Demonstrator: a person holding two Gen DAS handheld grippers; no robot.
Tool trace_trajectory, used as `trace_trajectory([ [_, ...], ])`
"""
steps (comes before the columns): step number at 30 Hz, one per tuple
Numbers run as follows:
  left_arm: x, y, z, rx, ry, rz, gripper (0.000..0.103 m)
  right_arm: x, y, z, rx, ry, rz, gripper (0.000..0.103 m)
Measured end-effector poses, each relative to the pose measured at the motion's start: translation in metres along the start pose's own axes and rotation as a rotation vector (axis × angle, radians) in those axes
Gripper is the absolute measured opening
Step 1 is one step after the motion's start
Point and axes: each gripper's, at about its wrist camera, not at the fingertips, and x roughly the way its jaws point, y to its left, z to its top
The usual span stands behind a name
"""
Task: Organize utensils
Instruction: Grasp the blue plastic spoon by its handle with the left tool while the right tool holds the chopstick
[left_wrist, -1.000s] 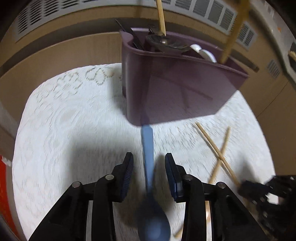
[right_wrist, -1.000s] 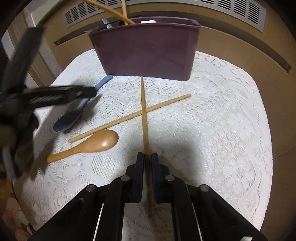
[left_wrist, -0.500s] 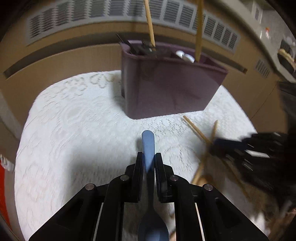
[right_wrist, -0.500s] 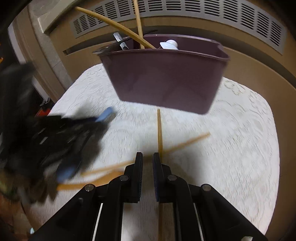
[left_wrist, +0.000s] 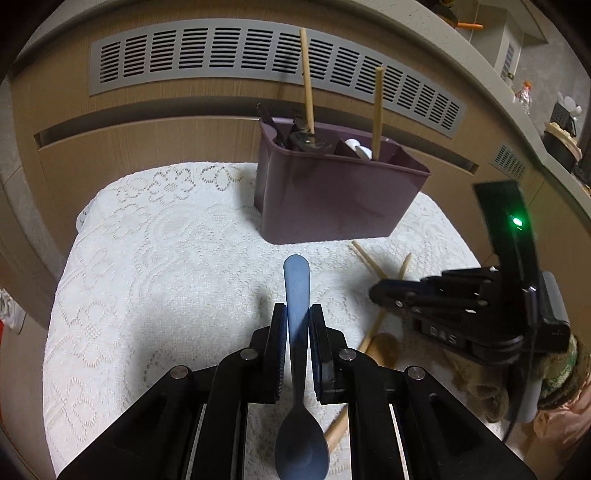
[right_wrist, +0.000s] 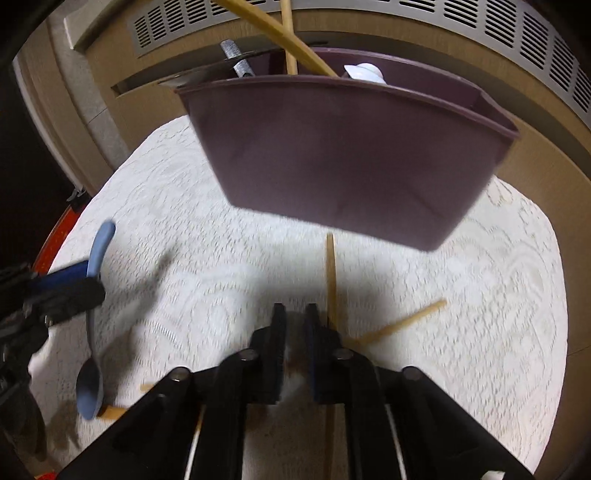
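My left gripper (left_wrist: 297, 314) is shut on a blue spoon (left_wrist: 296, 295), held by its handle above the lace cloth, bowl toward me. The spoon also shows in the right wrist view (right_wrist: 96, 254). A purple utensil caddy (left_wrist: 332, 195) stands at the back with chopsticks and cutlery in it; it also shows in the right wrist view (right_wrist: 351, 155). My right gripper (right_wrist: 295, 314) hovers low in front of the caddy, jaws nearly together with nothing clearly between them. A wooden chopstick (right_wrist: 330, 273) lies just to the right of its fingers. A wooden spoon (left_wrist: 382, 347) lies on the cloth.
A white lace cloth (left_wrist: 166, 258) covers the table. A second chopstick (right_wrist: 410, 319) lies crossed under the first. A wooden wall with a grey vent grille (left_wrist: 221, 55) runs behind the caddy. The right gripper's body (left_wrist: 480, 306) sits at the right of the left wrist view.
My left gripper closed on the blue spoon and lifted it. My right gripper moved forward toward the caddy, and the chopstick that was between its fingers now lies beside them.
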Motion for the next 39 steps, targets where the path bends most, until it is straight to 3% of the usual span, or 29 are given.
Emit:
trace_trajectory([
  [14, -0.026, -0.019, 0.001, 0.009, -0.044, -0.04, 0.012, -0.091, -0.007, -0.031, -0.02, -0.136, -0.006, 0.007],
  [19, -0.027, -0.014, 0.0, -0.005, -0.042, -0.037, 0.012, -0.059, -0.014, -0.02, -0.019, -0.071, 0.051, 0.01],
  [22, -0.026, -0.011, -0.002, -0.011, -0.038, -0.037, 0.012, -0.033, -0.011, -0.009, -0.026, -0.051, 0.029, 0.015],
  [25, -0.026, -0.008, -0.003, -0.02, -0.032, -0.042, 0.012, -0.01, -0.01, 0.002, -0.019, -0.04, -0.009, 0.029],
  [29, -0.025, -0.005, -0.004, -0.028, -0.027, -0.05, 0.012, 0.008, -0.016, 0.006, 0.027, -0.018, -0.027, 0.03],
  [30, -0.025, -0.005, -0.004, -0.03, -0.027, -0.051, 0.012, 0.007, -0.015, 0.006, 0.026, -0.019, -0.029, 0.026],
  [31, -0.025, -0.005, -0.004, -0.031, -0.026, -0.052, 0.012, 0.006, -0.013, 0.006, 0.014, -0.01, -0.034, 0.011],
  [32, -0.024, -0.005, -0.004, -0.033, -0.026, -0.052, 0.012, 0.004, -0.011, 0.005, 0.002, -0.001, -0.037, 0.008],
  [39, -0.028, -0.011, -0.006, -0.023, -0.026, -0.056, 0.012, -0.045, -0.005, -0.012, -0.013, -0.068, 0.005, 0.007],
])
